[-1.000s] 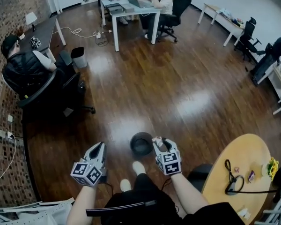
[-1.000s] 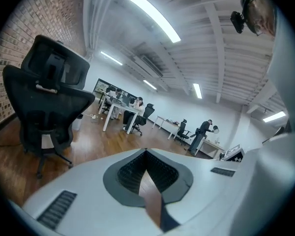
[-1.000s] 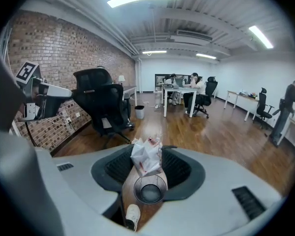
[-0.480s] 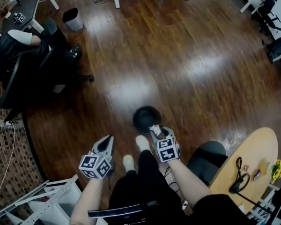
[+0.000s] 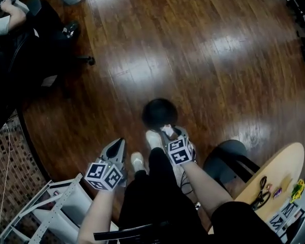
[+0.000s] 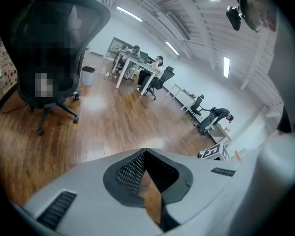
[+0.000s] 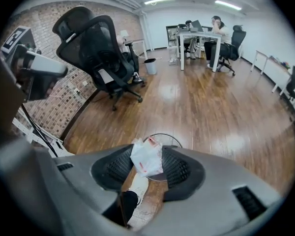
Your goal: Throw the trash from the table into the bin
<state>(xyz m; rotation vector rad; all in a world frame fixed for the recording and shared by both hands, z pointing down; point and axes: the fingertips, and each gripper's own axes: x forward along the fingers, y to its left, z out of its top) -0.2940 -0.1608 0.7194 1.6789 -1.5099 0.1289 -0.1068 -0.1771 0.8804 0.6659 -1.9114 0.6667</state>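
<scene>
Our right gripper (image 5: 169, 132) clamps a crumpled white wrapper (image 7: 146, 157) with red print. Its 2 jaws press on it, held half apart, at the near edge of the round black bin (image 5: 157, 113) on the wood floor (image 5: 203, 60). Our left gripper (image 5: 118, 145) is closed on nothing.

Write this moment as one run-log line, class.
right gripper: shut on white wrapper, at black bin's near edge | left gripper: shut, empty | wrapper: not yet dropped
</scene>
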